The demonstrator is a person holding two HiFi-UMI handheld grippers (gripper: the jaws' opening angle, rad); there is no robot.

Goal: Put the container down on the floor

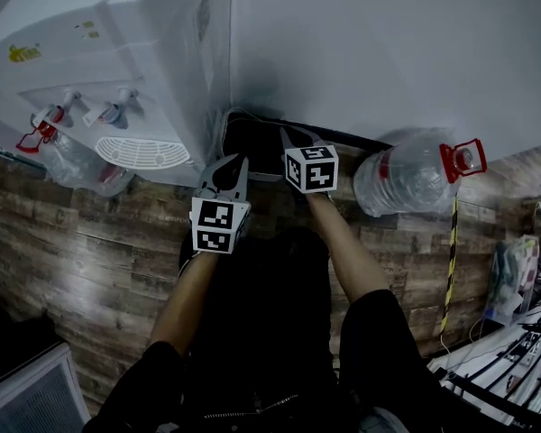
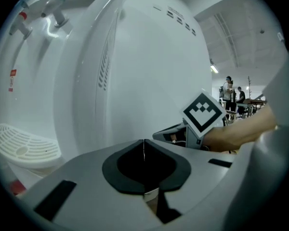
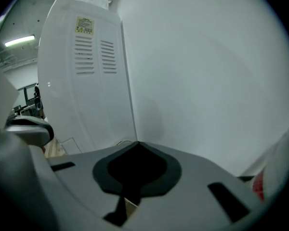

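The container, a large clear water jug (image 1: 406, 177) with a red handle cap (image 1: 463, 159), lies on its side on the wood floor (image 1: 90, 242) against the white wall, to the right of both grippers. My right gripper (image 1: 287, 135) is to its left, apart from it, jaws shut and empty. My left gripper (image 1: 237, 161) hangs beside it near the dispenser's corner, also shut and empty. In the left gripper view the left gripper (image 2: 143, 142) has its tips met, with the right gripper's marker cube (image 2: 204, 112) ahead. In the right gripper view the right gripper (image 3: 137, 143) faces the wall.
A white water dispenser (image 1: 117, 61) stands at the upper left, with another clear jug (image 1: 77, 165) at its foot. A black flat object (image 1: 257, 142) lies at the wall's base ahead of the grippers. Yellow-black tape (image 1: 451, 260) and cables and clutter (image 1: 514, 359) are at the right.
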